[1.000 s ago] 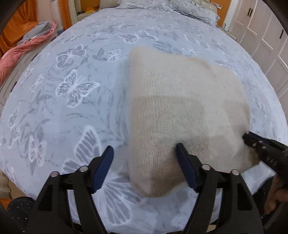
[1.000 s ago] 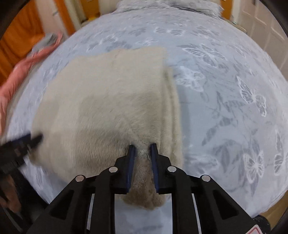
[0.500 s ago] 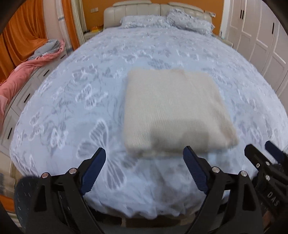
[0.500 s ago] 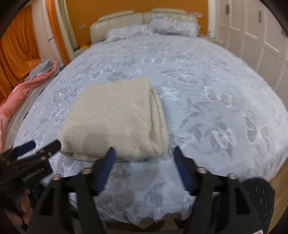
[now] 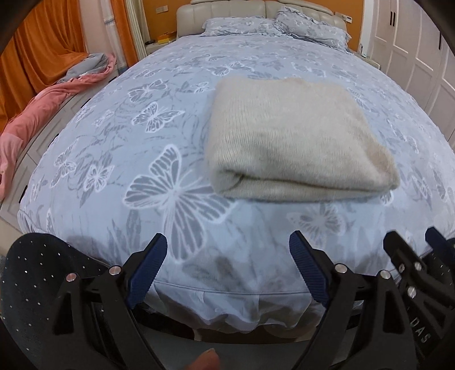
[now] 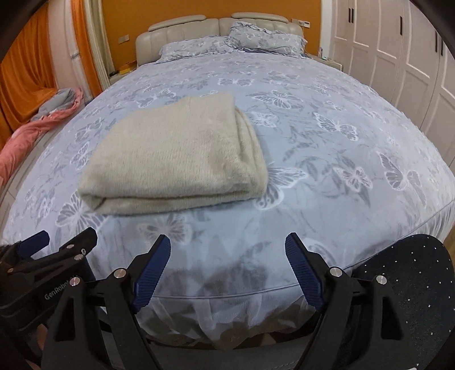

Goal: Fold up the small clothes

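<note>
A beige knitted garment (image 5: 293,142) lies folded into a thick rectangle on the bed's blue butterfly cover (image 5: 159,159); it also shows in the right wrist view (image 6: 179,159). My left gripper (image 5: 227,267) is open and empty, held back at the foot edge of the bed, apart from the garment. My right gripper (image 6: 227,267) is open and empty too, also back at the foot edge. Each gripper shows at the side of the other's view: the right one (image 5: 412,256), the left one (image 6: 65,247).
Two pillows (image 6: 227,39) and a beige headboard (image 6: 213,22) are at the far end. A pink and grey blanket (image 5: 57,94) lies on a ledge to the left. White wardrobe doors (image 6: 398,57) stand on the right. The bed's foot edge (image 6: 227,296) is right below my grippers.
My right gripper let go of the garment and opened. Both grippers pulled back from the garment to the foot edge of the bed. The garment stays folded.
</note>
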Motion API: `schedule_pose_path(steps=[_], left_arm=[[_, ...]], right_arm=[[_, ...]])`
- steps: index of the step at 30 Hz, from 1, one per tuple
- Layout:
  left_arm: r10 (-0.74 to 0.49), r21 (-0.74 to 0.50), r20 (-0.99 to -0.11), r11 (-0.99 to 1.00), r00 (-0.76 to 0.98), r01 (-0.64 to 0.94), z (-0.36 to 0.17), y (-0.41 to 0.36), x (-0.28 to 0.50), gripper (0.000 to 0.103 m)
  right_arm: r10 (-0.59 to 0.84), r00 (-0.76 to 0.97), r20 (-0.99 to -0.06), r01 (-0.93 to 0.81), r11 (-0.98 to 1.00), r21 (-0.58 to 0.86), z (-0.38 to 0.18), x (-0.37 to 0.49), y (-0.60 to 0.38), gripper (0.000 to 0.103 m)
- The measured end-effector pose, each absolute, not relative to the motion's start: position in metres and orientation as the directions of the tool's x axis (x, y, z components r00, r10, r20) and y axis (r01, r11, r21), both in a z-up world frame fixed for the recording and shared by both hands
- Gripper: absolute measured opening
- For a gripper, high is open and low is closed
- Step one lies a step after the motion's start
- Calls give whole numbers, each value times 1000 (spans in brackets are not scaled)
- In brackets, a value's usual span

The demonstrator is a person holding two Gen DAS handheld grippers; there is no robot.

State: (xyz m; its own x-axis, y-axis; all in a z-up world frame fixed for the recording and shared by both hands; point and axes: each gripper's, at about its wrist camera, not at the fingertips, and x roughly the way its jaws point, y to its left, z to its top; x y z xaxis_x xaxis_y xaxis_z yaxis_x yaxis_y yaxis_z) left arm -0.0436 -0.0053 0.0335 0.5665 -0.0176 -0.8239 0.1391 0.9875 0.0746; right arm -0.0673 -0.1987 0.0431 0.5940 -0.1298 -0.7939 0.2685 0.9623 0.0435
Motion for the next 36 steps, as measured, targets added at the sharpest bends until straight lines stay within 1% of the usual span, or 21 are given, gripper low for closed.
schedule_pose_path(steps=[4, 8, 20, 36], left_arm=[[-2, 98, -820, 985, 573, 143, 25, -7, -49, 85], [-8, 90, -814, 986, 581, 141, 22, -5, -49, 85], [18, 102, -810, 989, 586, 111, 18, 0, -49, 85], [38, 116, -801, 989, 598, 92, 15, 0, -49, 85]], right_arm=[[-126, 583, -803, 282, 958, 55, 37, -67, -198, 82], [-121, 557, -822, 288, 956, 55, 29, -66, -197, 82], [-156, 568, -808, 264, 965, -1, 27, -66, -187, 82], [-160, 566, -808, 252, 968, -15, 23, -65, -186, 83]])
